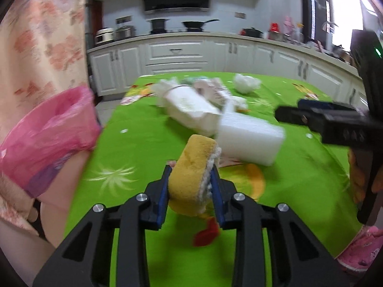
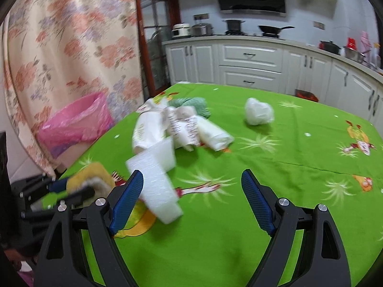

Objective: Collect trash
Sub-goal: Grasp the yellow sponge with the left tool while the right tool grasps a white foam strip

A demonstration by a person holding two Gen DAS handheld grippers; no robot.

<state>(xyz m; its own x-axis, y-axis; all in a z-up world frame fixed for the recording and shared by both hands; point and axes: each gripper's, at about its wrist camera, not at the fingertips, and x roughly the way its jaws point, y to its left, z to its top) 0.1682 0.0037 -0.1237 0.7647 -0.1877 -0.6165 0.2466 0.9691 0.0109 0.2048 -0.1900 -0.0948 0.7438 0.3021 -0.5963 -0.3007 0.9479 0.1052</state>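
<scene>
My left gripper [image 1: 190, 172] is shut on a yellow sponge [image 1: 191, 169] with a white underside, held above the green tablecloth [image 1: 134, 148]. The sponge also shows in the right wrist view [image 2: 88, 174]. My right gripper [image 2: 191, 181] is open and empty above the cloth; it shows at the right of the left wrist view [image 1: 287, 113]. A white foam block [image 1: 251, 138] lies just beyond the sponge, also in the right wrist view [image 2: 158, 184]. Behind it is a pile of white wrappers and paper [image 2: 177, 126]. A crumpled white bag [image 2: 258, 111] lies apart. A bin lined with a pink bag [image 1: 55, 129] stands left of the table.
A floral curtain [image 2: 71, 47] hangs behind the pink bin [image 2: 76, 122]. White kitchen cabinets [image 2: 249, 64] and a counter with pots run behind the table. A green cloth [image 2: 194, 104] lies behind the wrapper pile.
</scene>
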